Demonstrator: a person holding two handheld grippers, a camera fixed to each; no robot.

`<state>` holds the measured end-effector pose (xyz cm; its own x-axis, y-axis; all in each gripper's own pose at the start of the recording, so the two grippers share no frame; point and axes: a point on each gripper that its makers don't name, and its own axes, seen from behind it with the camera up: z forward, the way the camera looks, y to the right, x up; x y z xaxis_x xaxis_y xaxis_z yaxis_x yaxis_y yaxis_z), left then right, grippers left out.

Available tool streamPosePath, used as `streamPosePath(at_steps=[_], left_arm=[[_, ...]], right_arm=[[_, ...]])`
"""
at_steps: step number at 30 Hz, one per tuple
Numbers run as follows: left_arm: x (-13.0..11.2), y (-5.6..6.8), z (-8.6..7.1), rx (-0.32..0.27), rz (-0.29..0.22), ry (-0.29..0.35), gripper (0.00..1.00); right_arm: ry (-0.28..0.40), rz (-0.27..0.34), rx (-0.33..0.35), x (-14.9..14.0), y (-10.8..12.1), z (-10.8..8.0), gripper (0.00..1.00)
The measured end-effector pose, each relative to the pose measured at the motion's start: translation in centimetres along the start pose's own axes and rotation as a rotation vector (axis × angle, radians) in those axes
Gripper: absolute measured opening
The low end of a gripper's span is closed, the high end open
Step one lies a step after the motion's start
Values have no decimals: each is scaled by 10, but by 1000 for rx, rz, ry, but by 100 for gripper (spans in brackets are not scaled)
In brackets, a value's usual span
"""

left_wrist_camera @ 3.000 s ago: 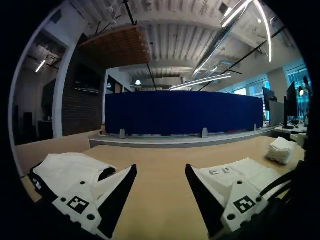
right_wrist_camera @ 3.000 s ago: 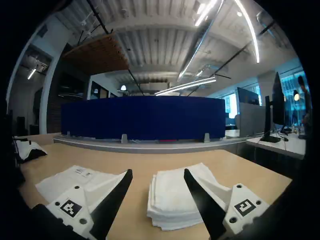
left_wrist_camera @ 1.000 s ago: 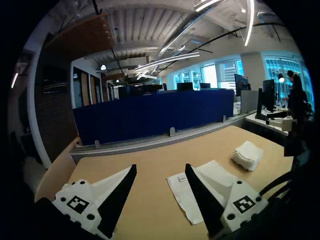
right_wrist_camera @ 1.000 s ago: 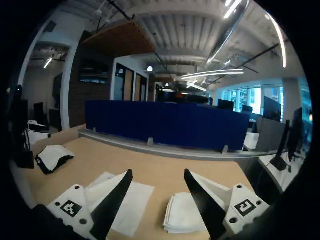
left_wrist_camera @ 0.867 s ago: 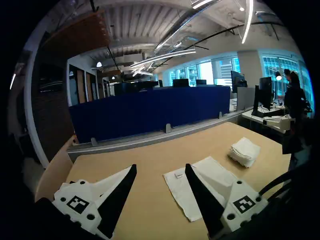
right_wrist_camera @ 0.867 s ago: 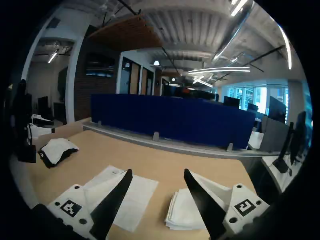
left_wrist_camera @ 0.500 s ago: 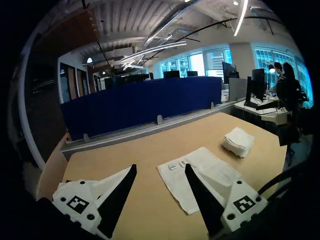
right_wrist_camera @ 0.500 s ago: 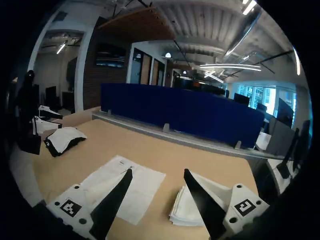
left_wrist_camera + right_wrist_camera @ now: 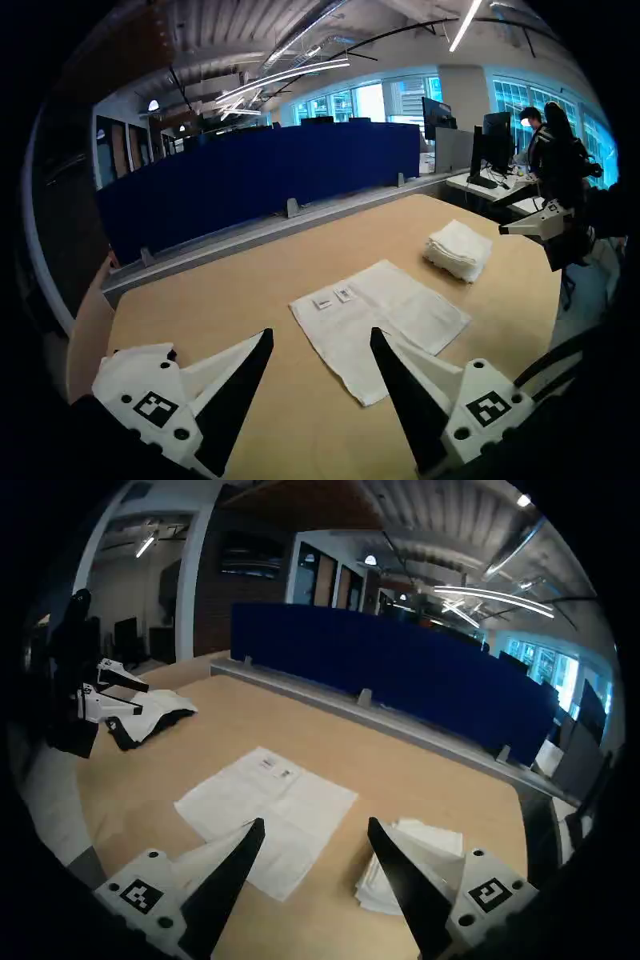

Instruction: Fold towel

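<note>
The towel (image 9: 380,316) lies flat in the middle of the table (image 9: 224,280), tagged edge toward the blue divider (image 9: 240,184), long axis unclear, near corner hidden behind the left claw (image 9: 320,336), which gapes empty like the right claw (image 9: 314,824).

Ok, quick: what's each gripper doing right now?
Left gripper: open, holding nothing.
Right gripper: open, holding nothing.

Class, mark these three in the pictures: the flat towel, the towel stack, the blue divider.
flat towel (image 9: 382,304): left gripper view, middle of the cloth.
towel stack (image 9: 460,242): left gripper view, top of the pile.
blue divider (image 9: 400,668): right gripper view, middle of its panel.
</note>
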<state>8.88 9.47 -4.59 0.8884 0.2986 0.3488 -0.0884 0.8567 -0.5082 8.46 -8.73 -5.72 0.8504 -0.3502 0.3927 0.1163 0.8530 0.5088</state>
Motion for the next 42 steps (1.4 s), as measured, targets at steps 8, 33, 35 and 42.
streamPosePath(at_steps=[8,33,35,42], left_arm=[[-49,19,20,-56,22,-72,90],[-159,56,69,-228,105,-289,90],[-164,59,71,-242,108,-304,90],[-176,61,80,-273,115,-359,90]], right_arm=[[-68,-11,29,-44,-12,25,100],[-261,-36,122,-152,-44,69,100],[-274,-34,128,-157,-45,71,100],[-311,-26,158,-171,-50,78,97]])
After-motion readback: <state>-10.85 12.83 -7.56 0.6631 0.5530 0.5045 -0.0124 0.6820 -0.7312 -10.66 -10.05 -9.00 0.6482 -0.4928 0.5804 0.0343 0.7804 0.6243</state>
